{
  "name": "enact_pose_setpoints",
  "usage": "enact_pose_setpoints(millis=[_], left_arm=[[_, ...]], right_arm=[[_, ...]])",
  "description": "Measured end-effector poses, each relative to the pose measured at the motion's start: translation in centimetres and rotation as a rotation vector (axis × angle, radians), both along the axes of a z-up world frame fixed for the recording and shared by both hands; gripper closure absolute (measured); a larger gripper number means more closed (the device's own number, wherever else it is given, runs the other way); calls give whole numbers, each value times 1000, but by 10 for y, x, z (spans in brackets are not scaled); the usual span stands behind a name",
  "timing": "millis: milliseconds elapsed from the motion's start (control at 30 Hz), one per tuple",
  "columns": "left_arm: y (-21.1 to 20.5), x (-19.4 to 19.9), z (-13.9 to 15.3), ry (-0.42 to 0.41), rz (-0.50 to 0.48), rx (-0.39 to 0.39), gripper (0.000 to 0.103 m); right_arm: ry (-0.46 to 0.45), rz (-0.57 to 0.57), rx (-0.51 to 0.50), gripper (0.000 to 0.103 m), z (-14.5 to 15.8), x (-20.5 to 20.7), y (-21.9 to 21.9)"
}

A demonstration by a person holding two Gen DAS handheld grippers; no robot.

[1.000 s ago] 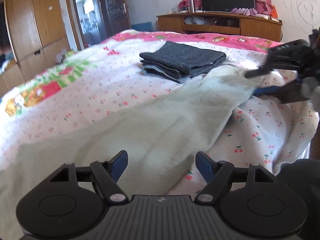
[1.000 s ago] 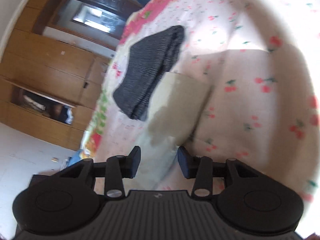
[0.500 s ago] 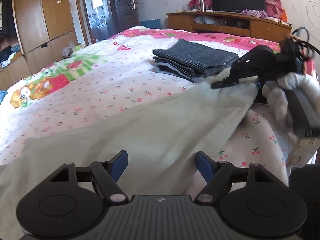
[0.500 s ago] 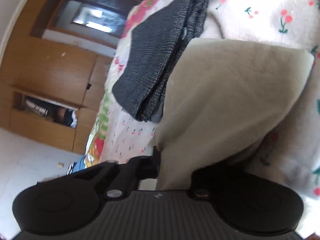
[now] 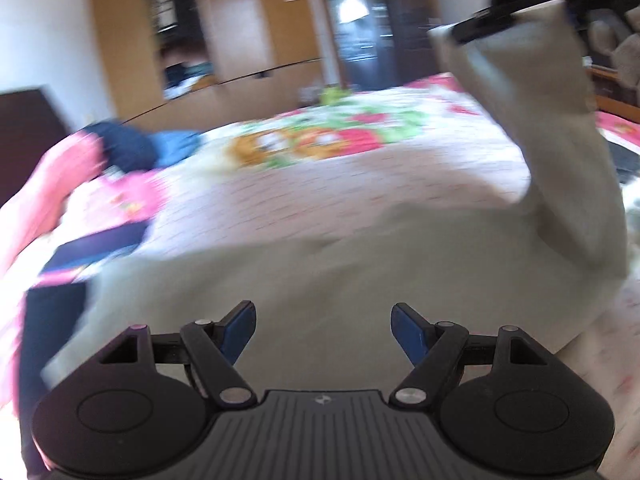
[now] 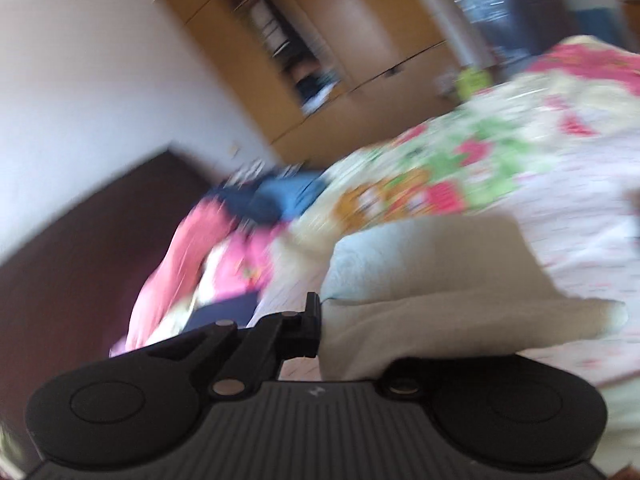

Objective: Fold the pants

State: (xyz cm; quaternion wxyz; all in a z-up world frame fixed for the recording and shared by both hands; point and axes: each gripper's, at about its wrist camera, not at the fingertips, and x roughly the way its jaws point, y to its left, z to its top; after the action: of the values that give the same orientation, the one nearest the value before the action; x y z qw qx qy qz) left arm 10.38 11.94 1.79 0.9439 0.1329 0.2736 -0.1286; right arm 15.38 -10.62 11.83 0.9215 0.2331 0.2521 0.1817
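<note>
Pale cream pants [image 5: 328, 264] lie across the flowered bed. My left gripper [image 5: 323, 330] is open and empty, just above the near part of the pants. My right gripper [image 6: 340, 320] is shut on one end of the pants [image 6: 432, 280], which drape over its fingers. In the left wrist view the right gripper [image 5: 516, 12] is high at the upper right, and the held pants end [image 5: 552, 112] hangs down from it. Both views are blurred by motion.
The bed [image 5: 360, 176] has a white flowered sheet with a cartoon patch. Pink bedding [image 5: 52, 200] and blue clothes [image 5: 136, 148] lie at its left end. Wooden wardrobes [image 5: 224, 36] and a dark door [image 5: 360, 28] stand behind. A dark headboard [image 6: 80, 248] is at the left.
My right gripper has lifted the held end of the pants high and carried it leftward across the bed. Both cameras have swung left toward the wardrobes; the dark folded stack has left view.
</note>
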Motion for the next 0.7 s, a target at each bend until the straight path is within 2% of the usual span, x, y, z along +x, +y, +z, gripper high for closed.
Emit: enact_pose_setpoints(millis=[133,267,367,467,567,633,700], left_arm=[[48,-13,-2,7,101,-21,16],[72,-29,-6,-2,138,-36,16],[79,-38,-9,-3,136,-67,15],[81,-39,-10,-5,126,-108,15],[83,-41,-10,-12,121,-129,15],[85,-43,-8,-19,121,-139,15],[87,-46,-7,-22,122,-144,16]], right_arm=[[13,200,-146,100,-34,30,134],[6,314,-287,100,-62,20,215],[-107,354,-493,100,-68,-2,247],[-158,352,-601,100,-70,-12,261],[-166,304,-594,100,-66,-10,261],[-210,250,-592,100,-57,-9,264],[-245,256,-630,95,-53,-2,275]])
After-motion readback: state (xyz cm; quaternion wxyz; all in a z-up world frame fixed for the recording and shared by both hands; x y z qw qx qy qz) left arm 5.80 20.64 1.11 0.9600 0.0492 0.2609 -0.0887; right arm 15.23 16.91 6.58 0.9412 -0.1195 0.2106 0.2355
